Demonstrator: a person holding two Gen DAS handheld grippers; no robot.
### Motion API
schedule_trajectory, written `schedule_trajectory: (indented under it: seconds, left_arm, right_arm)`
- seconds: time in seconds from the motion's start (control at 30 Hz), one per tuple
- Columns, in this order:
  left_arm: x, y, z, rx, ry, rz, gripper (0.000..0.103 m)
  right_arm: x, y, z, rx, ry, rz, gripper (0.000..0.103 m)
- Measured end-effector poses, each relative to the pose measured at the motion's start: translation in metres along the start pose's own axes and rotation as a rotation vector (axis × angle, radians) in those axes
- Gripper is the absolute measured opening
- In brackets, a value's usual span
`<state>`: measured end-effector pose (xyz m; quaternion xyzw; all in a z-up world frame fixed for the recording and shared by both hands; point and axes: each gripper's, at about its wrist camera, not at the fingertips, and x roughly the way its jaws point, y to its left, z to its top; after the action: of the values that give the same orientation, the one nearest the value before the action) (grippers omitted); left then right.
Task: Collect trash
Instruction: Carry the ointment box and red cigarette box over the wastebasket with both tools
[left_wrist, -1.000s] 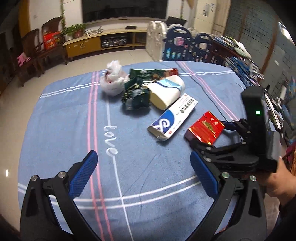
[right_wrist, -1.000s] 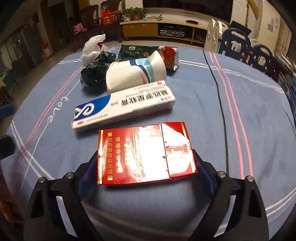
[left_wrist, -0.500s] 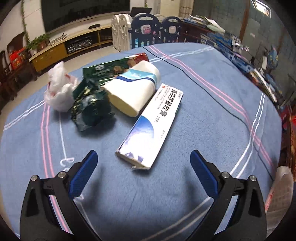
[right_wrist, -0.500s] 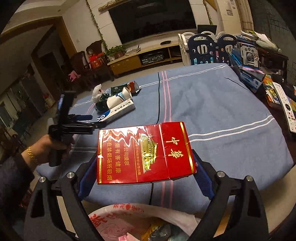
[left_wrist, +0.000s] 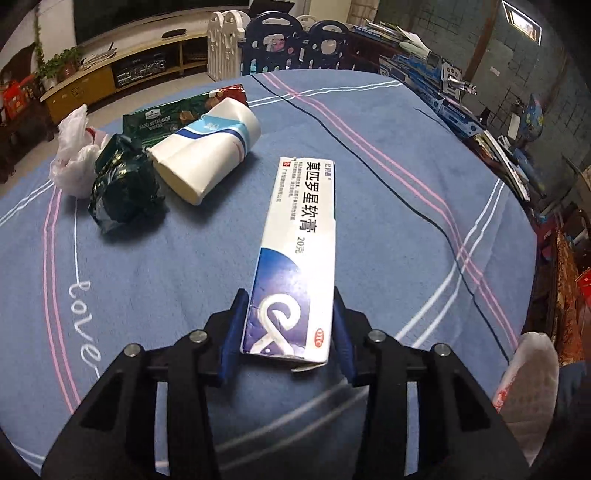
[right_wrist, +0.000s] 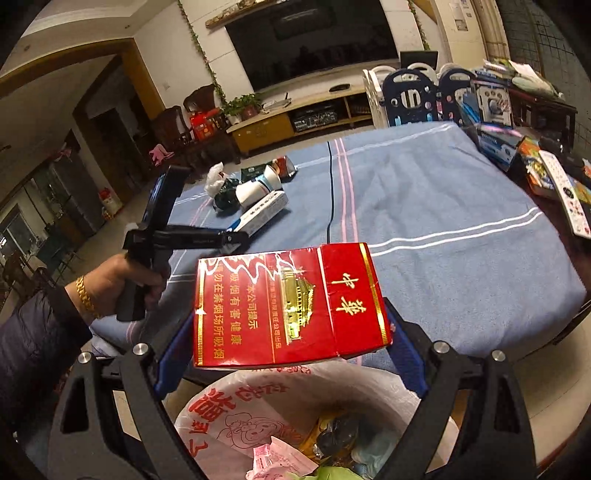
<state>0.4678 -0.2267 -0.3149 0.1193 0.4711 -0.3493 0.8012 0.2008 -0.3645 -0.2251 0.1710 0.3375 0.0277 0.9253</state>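
My left gripper is shut on the near end of a long white and blue ointment box that lies on the blue tablecloth. My right gripper is shut on a red cigarette pack and holds it above a white plastic trash bag with several wrappers inside, off the table's near edge. The left gripper and the box also show in the right wrist view.
Behind the box lie a crushed white paper cup, a crumpled dark green wrapper, a green snack packet and a white plastic bag. A black cable crosses the cloth. The trash bag's rim shows at right.
My left gripper moved forward and closed on the ointment box. My right gripper carried the cigarette pack further over the trash bag.
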Motion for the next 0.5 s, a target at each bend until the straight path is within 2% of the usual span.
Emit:
schedule_trajectory:
  seconds: [0.07, 0.13, 0.27, 0.4, 0.5]
  left_arm:
    - [-0.017, -0.011, -0.007, -0.019, -0.003, -0.008, 0.044]
    - [-0.044, -0.031, -0.010, 0.011, -0.041, 0.015, 0.044]
    - [-0.122, -0.079, -0.027, 0.011, -0.171, 0.009, 0.044]
    - [-0.182, -0.122, -0.077, 0.009, -0.258, -0.028, 0.044]
    - [-0.194, -0.167, -0.132, 0.045, -0.258, -0.032, 0.044]
  right_arm:
    - [-0.011, 0.004, -0.003, -0.015, -0.018, 0.002, 0.089]
    - [-0.024, 0.009, -0.009, -0.029, -0.037, 0.012, 0.089]
    - [-0.052, 0.017, -0.025, -0.054, -0.075, 0.009, 0.089]
    - [-0.082, 0.018, -0.042, -0.072, -0.116, -0.002, 0.090]
    - [-0.104, 0.019, -0.053, -0.076, -0.148, -0.007, 0.090]
